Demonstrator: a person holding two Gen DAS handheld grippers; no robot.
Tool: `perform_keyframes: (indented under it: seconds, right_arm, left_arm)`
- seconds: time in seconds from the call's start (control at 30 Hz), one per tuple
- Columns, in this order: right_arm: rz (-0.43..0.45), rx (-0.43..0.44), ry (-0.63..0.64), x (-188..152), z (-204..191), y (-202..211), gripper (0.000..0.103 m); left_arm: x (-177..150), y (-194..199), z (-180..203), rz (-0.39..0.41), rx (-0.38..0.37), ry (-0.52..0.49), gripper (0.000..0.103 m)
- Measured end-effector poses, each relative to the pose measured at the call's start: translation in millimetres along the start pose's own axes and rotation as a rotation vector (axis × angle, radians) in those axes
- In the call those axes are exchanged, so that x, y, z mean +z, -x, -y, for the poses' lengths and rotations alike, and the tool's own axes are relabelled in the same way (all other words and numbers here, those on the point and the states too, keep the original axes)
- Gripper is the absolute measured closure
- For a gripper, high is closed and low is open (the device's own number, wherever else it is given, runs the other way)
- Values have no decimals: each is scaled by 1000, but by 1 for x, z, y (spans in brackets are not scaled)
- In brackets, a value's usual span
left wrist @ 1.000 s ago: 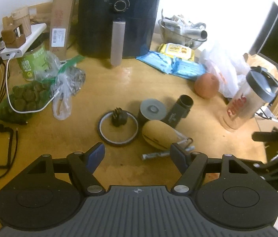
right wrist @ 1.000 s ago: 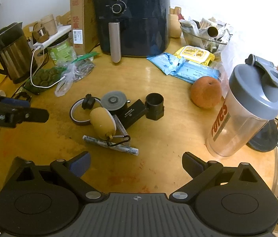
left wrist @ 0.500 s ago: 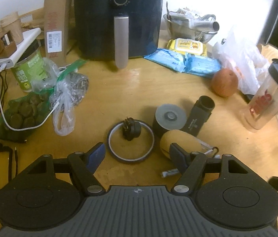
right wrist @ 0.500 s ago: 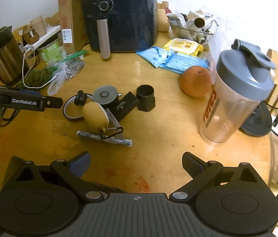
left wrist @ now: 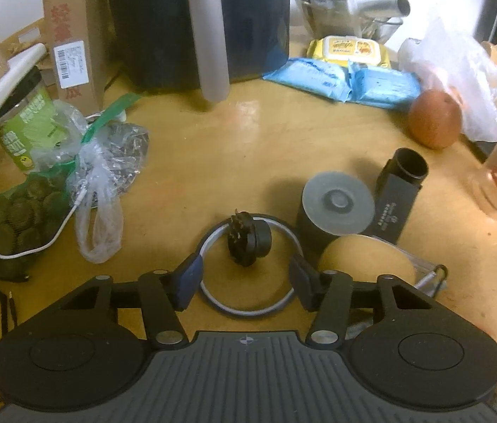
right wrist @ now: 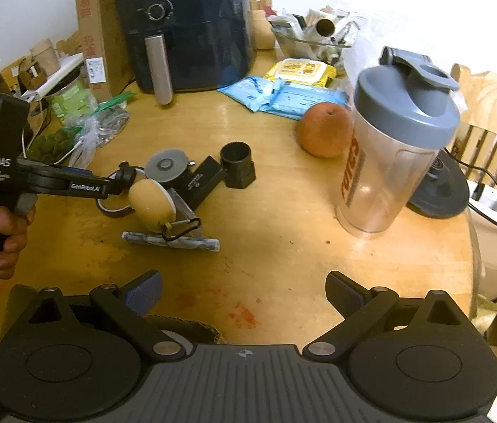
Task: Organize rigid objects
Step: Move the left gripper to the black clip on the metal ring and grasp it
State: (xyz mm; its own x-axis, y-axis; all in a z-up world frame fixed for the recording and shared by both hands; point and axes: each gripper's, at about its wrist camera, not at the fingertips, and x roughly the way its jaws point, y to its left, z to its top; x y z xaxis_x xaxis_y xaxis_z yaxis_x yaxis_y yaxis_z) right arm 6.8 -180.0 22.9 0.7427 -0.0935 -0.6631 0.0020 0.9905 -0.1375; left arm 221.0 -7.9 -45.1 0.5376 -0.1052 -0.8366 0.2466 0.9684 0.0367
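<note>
A pile of rigid objects lies mid-table: a tape ring with a small black plug inside it, a grey-lidded black canister, a black tube piece, a tan egg-shaped case with a carabiner, and a grey bar. My left gripper is open, its fingers straddling the tape ring just short of the plug. In the right wrist view the left gripper reaches the ring from the left. My right gripper is open and empty over bare table nearer the front edge.
A black air fryer and a cardboard box stand at the back. Plastic bags and a green jar sit left. Wipe packs, an orange and a shaker bottle sit right.
My left gripper has moved forward and down toward the pile, so its fingers now flank the tape ring. My right gripper has drifted back and right, staying open.
</note>
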Motion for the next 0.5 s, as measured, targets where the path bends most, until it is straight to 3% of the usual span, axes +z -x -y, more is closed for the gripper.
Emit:
perform_keyframes:
  seconds: [0.23, 0.5]
  right_arm:
    - [-5, -33, -35, -5, 8, 3, 4]
    - [-16, -63, -63, -9, 14, 4, 4]
  left_arm:
    - [8, -25, -3, -21, -6, 10, 54]
    - [15, -40, -2, -29, -3, 1, 71]
